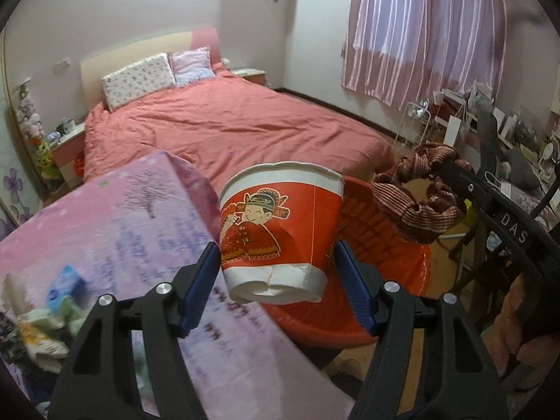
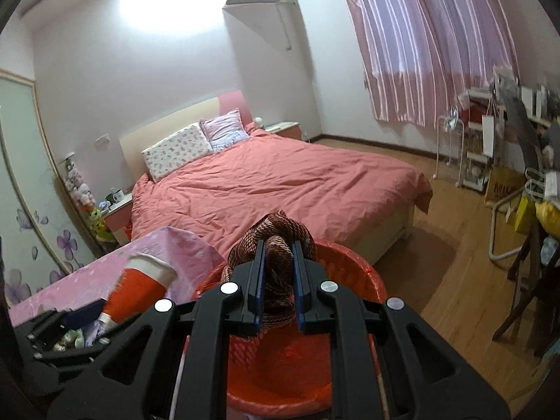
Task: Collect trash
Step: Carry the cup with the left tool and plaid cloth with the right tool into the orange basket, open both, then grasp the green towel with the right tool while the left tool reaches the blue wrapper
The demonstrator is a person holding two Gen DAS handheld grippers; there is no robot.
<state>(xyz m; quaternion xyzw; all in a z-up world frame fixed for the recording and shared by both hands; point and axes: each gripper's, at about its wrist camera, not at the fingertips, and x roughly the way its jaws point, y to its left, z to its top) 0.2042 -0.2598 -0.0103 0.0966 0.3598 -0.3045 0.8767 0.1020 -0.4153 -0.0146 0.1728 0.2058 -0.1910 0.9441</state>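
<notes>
**Cup and cloth held over the red bin**

Left wrist view: the left tongs (image 1: 278, 273) grip a red and white paper cup (image 1: 280, 224) between their blue pads, one pad on each side of its lower half. The cup stands roughly upright, rim up, with a cartoon figure printed on its side (its base looks creased). It hangs just past the right edge of the tabletop (image 1: 122, 217), which has a pink and purple cover, and above the near rim of a red bin (image 1: 395, 255). Near the left edge of the tabletop lie a small blue packet (image 1: 66, 283) and some crumpled pale scraps (image 1: 42, 322). To the right, the right tongs (image 1: 451, 171) carry a knotted striped cloth (image 1: 416, 196) over the far side of the bin. A bed (image 1: 227, 129) with a pink cover fills the background.

Right wrist view: the right tongs (image 2: 276, 280) are nearly closed, pinching the striped cloth (image 2: 276, 241), which bulges out above the pads. The cloth hangs directly above the red bin (image 2: 350, 273). At the left, the cup (image 2: 140, 287) appears tilted beside the tabletop (image 2: 182, 248) edge.
</notes>
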